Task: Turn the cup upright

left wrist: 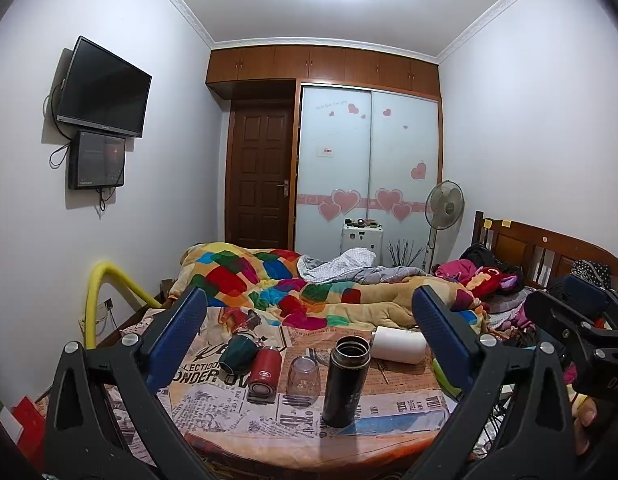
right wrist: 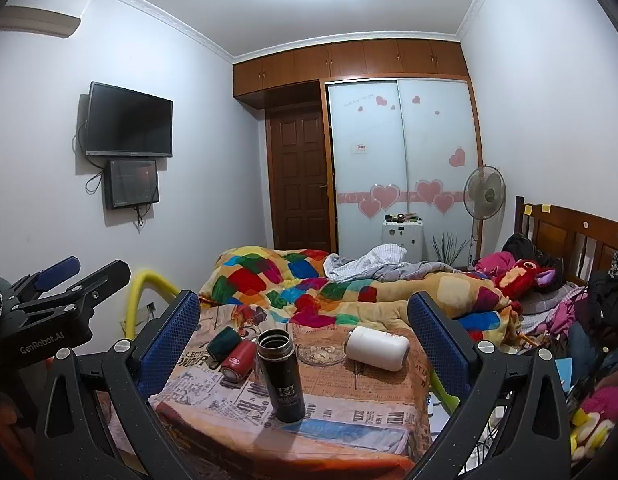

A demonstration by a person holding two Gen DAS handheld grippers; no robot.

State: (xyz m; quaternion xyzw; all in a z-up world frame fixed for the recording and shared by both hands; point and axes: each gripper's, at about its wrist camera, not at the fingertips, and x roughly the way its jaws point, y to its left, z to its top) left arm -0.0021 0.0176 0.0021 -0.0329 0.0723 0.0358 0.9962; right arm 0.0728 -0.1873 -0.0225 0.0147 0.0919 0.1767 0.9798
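Grippers both hover back from the table, nothing held; left gripper has its blue pads spread wide, right gripper is just as wide, and each one shows up at the edge of the other's view; table wears a newspaper-print cloth; on it a black flask already stands upright with its mouth open; a clear cup sits mouth-down just left of it, a red cup and a green cup lie tipped over together further left, and a white cup lies on its side behind; past the table a bed with a patchwork blanket; TV on the left wall, fan by the heart-stickered wardrobe.
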